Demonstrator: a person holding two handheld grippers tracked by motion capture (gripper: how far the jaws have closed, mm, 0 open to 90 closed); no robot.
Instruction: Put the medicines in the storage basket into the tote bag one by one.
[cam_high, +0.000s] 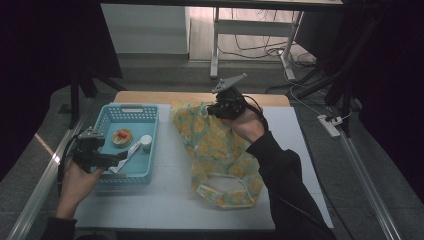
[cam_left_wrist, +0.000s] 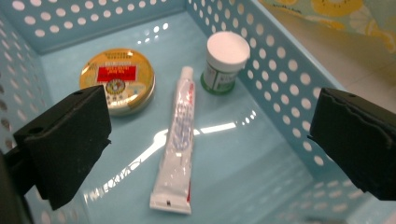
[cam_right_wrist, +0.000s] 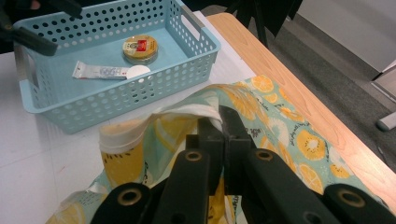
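A: Where the left tongs (cam_high: 117, 159) hang over the near end of the blue basket (cam_high: 107, 120), jaws spread wide, nothing between them. Confirmed in the left gripper view: both black pads apart, clear of the basket floor.

B: Contents of basket?

A: Lying flat along the floor, a white tube (cam_left_wrist: 177, 144), crimped end near, cap end far. Left of its cap, a round gold tin (cam_left_wrist: 119, 80) with a red label. Right of the cap, a small white-lidded jar (cam_left_wrist: 225, 60) with a green label, standing upright close to the right wall. Tube not touching the tin; cap just beside the jar.

B: Right side?

A: Right tongs (cam_high: 216, 109) clamped tight on the rim of the lemon-print bag (cam_high: 220, 150), at its far end. In the right gripper view, white hem (cam_right_wrist: 198, 111) pinched between the closed jaws, fabric lifted there into a fold.

B: Bag position?

A: Spread on the white desk (cam_high: 165, 200), right of the basket, running from far centre to the near right. Far end raised by the grip, near end flat with an opening showing. Bag and basket apart, strip of bare desk between.

B: Hands?

A: Left hand (cam_high: 80, 177) at near left, by the basket's near left corner. Right hand (cam_high: 247, 125) far, over the bag, dark sleeve (cam_high: 290, 190) trailing to near right.
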